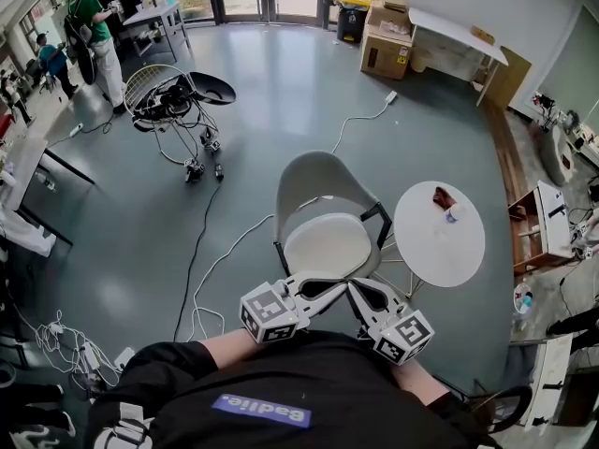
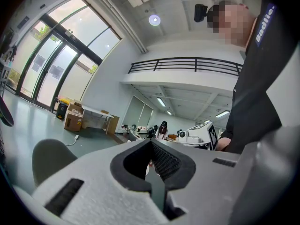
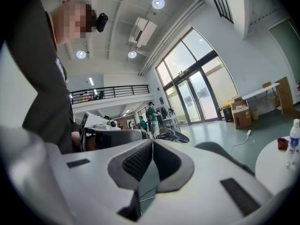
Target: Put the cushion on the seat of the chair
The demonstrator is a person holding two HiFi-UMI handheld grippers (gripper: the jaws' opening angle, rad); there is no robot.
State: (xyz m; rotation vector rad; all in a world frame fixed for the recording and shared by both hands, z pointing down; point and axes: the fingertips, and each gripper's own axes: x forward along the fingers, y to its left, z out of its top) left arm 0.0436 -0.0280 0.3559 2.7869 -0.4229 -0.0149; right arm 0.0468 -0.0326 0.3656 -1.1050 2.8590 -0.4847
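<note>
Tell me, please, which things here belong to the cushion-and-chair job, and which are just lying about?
Job:
grey chair
pale cushion, lying on its seat
left gripper and right gripper, fingers shut, both empty

Lying about:
round white table with a bottle and a red thing
cardboard box
white floor cable

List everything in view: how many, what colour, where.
chair: one, grey, mid-floor
cushion: one, off-white, on the chair's seat
round table: one, white, right of the chair
bottle: one, clear, on the round table
cardboard box: one, brown, far wall
overturned chair: one, black, far left floor
cables: several, white and black, on the floor
left tongs: one, white, shut, empty, near the seat's front
right tongs: one, white, shut, empty, beside the left tongs
</note>
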